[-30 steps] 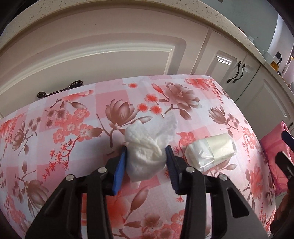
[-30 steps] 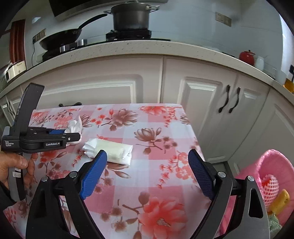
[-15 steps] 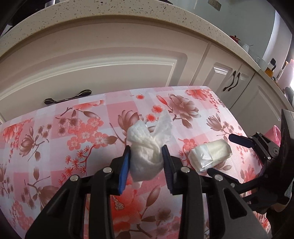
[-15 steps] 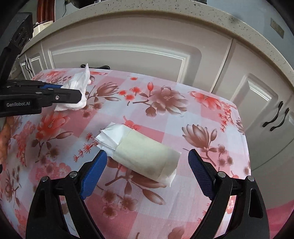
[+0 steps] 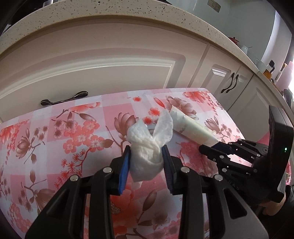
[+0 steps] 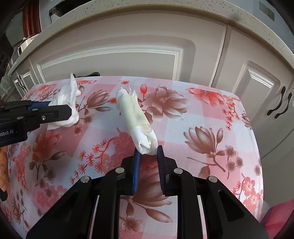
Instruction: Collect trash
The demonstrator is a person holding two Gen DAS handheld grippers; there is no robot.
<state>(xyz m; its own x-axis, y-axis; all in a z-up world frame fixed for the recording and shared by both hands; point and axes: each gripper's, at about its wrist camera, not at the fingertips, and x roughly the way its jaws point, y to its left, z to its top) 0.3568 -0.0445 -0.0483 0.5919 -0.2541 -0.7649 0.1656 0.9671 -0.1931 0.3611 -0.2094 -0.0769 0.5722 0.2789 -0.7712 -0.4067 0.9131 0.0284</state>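
Observation:
A crumpled white paper towel [image 5: 147,152] sits squeezed between the blue pads of my left gripper [image 5: 146,158], just above the floral tablecloth [image 5: 73,139]. My right gripper [image 6: 148,149] is shut on the near end of a white and pale-yellow wrapped packet [image 6: 134,114], which sticks out forward over the tablecloth [image 6: 211,128]. In the left wrist view that packet [image 5: 191,128] juts leftward from the right gripper [image 5: 216,145]. In the right wrist view the left gripper [image 6: 60,110] holds the paper towel [image 6: 68,103] at the table's left.
Cream cabinet doors [image 5: 102,73] with dark handles [image 5: 64,100] stand right behind the table under a speckled counter [image 5: 128,11]. A pink bin [image 6: 279,218] shows at the lower right beyond the table edge. A hand [image 6: 3,169] holds the left tool.
My right gripper came in over the table and closed on the packet's end, lifting and swinging it. The left gripper kept its hold on the paper towel and barely moved.

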